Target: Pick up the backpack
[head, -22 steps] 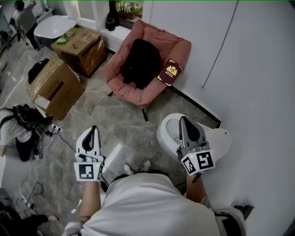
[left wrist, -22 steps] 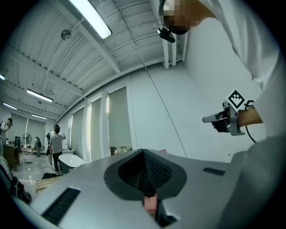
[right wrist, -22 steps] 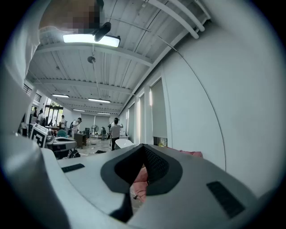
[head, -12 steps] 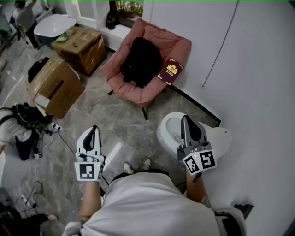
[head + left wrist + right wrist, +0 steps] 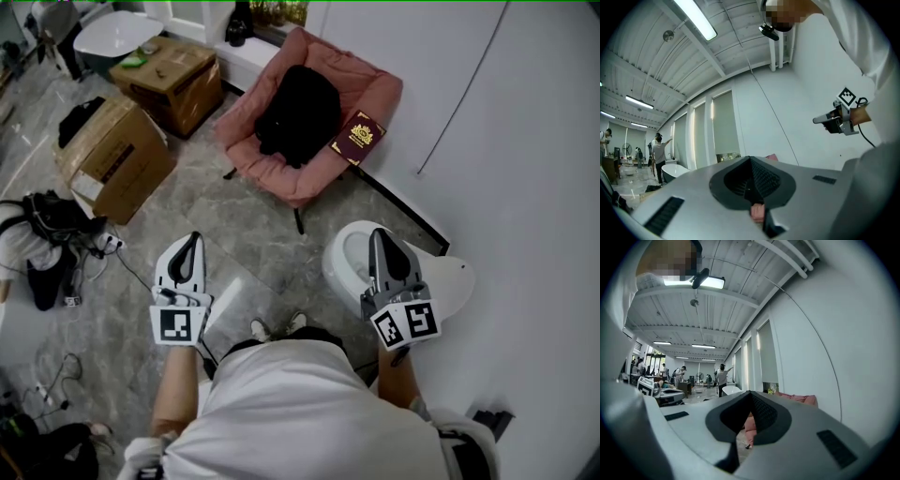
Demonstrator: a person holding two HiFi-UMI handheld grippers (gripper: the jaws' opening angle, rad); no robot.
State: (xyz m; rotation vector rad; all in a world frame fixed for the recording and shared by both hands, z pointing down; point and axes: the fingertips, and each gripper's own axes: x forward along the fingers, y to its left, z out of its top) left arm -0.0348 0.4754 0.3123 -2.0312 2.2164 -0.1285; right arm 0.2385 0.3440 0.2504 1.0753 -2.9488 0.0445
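Observation:
The black backpack [image 5: 300,114] lies slumped in the seat of a pink cushioned chair [image 5: 272,167] on the far side of the floor. A maroon booklet [image 5: 359,135] leans beside it on the chair's right. My left gripper [image 5: 192,242] is held level well short of the chair, jaws shut and empty. My right gripper [image 5: 377,236] is level too, over a white bowl-shaped fixture [image 5: 343,264], jaws shut and empty. In the left gripper view the shut gripper [image 5: 750,159] points toward the wall, with the right gripper [image 5: 834,119] at its right. In the right gripper view the gripper [image 5: 750,393] faces the pink chair [image 5: 801,399].
Two cardboard boxes [image 5: 117,159] [image 5: 178,77] stand left of the chair. A white tub [image 5: 112,33] is at the far left. A person crouches with a black bag [image 5: 47,217] and cables at the left edge. A white wall [image 5: 525,141] runs along the right.
The head view has shifted slightly, so the chair and backpack sit a little further right and up. Both grippers stay shut and almost where they were.

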